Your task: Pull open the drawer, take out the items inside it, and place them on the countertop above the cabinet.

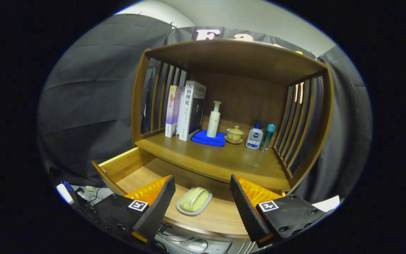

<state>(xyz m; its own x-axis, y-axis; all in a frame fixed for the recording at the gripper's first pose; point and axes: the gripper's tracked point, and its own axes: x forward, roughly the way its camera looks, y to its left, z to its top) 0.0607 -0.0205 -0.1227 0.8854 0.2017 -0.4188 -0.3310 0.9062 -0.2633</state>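
The wooden drawer point(125, 165) of the cabinet stands pulled open below the countertop point(217, 158). Inside it lies a pale green soap on a grey oval dish point(194, 200), on the drawer's floor between my two fingers and slightly ahead of them. My gripper point(201, 188) is open, hovering above the drawer with a wide gap, touching nothing.
On the countertop stand two books point(187, 109), a white pump bottle point(214, 120) on a blue cloth point(209, 138), a small lidded cup point(235, 134), a white bottle point(254, 135) and a teal bottle point(268, 137). Slatted side walls and a top board enclose the shelf. Cables lie on the floor below.
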